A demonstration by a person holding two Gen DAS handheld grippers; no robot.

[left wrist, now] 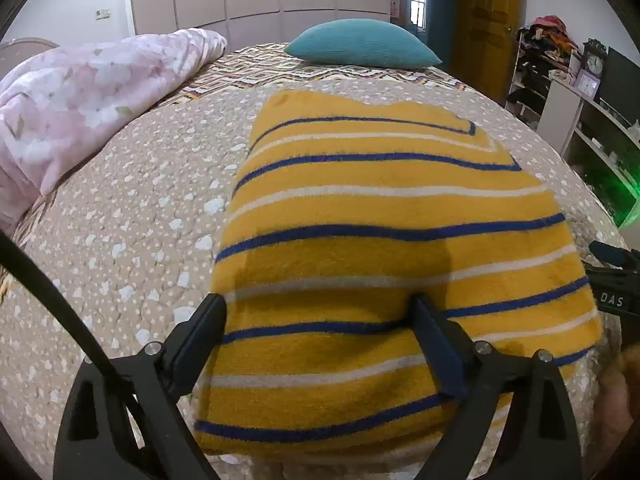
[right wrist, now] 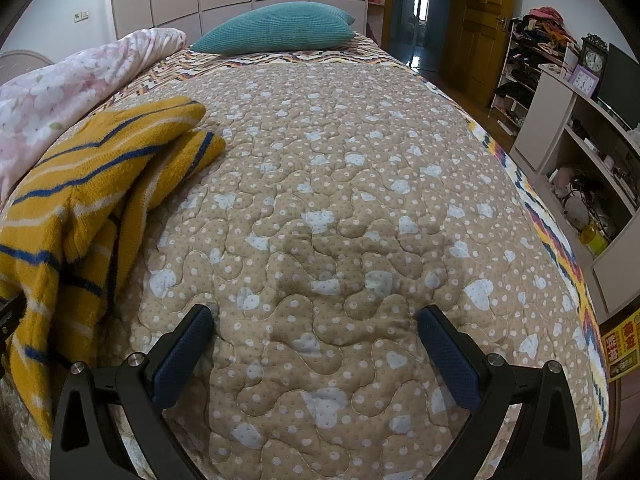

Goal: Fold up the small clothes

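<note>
Nearest the left wrist camera, the left claw (left wrist: 316, 312) stands spread wide, its jaws straddling the near part of the yellow striped garment (left wrist: 392, 248). One finger sits just off the garment's left edge, the other lies over the cloth. Whether either pad presses on the fabric cannot be told; nothing appears pinched.

In its own view the right claw (right wrist: 316, 322) is likewise spread and empty, hovering above bare quilt (right wrist: 340, 200), with the garment well off to its left.

The garment lies on the bed quilt in a folded, roughly rectangular stack. Seen from the right wrist view its layers are uneven, and one edge droops toward the near side of the bed.

Risks, as judged:
- The thick, fuzzy cloth may spring open once nothing holds it, undoing the fold.
- The finger lying over the top layer could drag that layer and skew the stack if the claw pulls away at a slant.
- The drooping edge could slide the stack off the bed.
- The right claw sits too far away to steady the stack.

Count:
- Claws: two.
- Striped garments: one.
- Quilt: one.
- Pink floral duvets (left wrist: 80, 96): one, bunched at the left.
- Teal pillows (left wrist: 360, 44): two appear stacked in the right wrist view; only one is plain in the left.
</note>
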